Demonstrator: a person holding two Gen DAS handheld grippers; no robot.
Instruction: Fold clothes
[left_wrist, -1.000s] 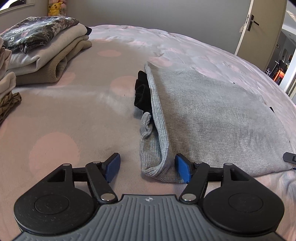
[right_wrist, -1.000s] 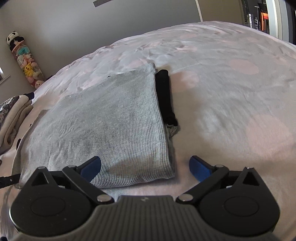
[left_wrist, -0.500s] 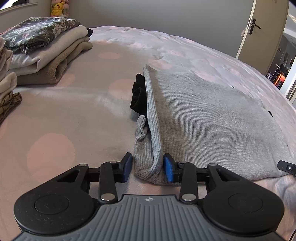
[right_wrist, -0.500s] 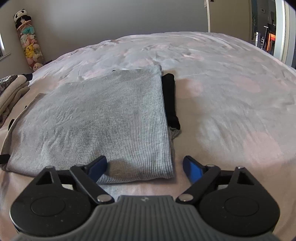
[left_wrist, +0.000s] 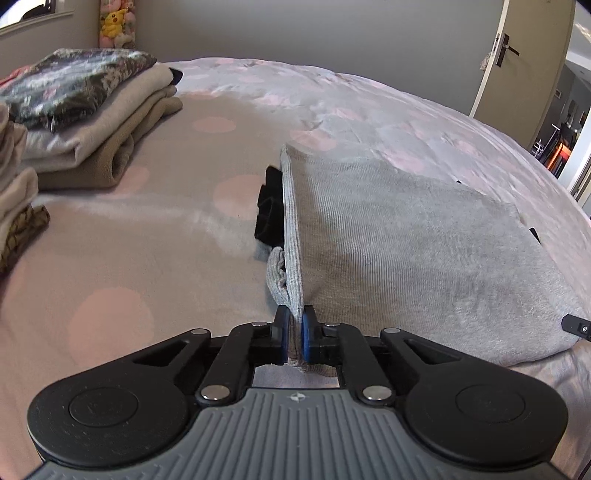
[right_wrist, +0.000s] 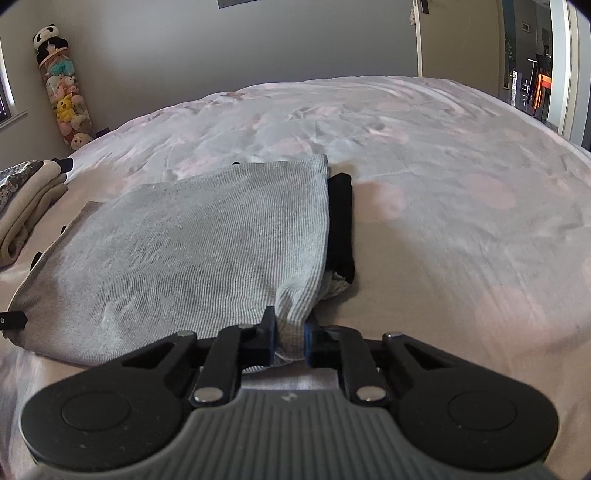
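A folded grey ribbed garment (left_wrist: 406, 251) lies on the bed, with a black fabric part (left_wrist: 269, 214) sticking out from under its left edge. My left gripper (left_wrist: 293, 325) is closing, its blue pads pinching the garment's near left corner, which is lifted off the cover. In the right wrist view the same grey garment (right_wrist: 203, 251) has black fabric (right_wrist: 341, 221) along its right edge. My right gripper (right_wrist: 290, 332) is closing too, with the near right corner bunched between its pads and raised.
The bed cover (left_wrist: 147, 240) is pale grey with pink dots. A stack of folded clothes (left_wrist: 92, 122) sits at the far left of the bed. A door (left_wrist: 524, 59) stands open at the right. Plush toys (right_wrist: 62, 88) hang in the room's left corner.
Both grippers went from wide open beside the garment's near corners to closed on them. Both corners have lifted a little off the bed.
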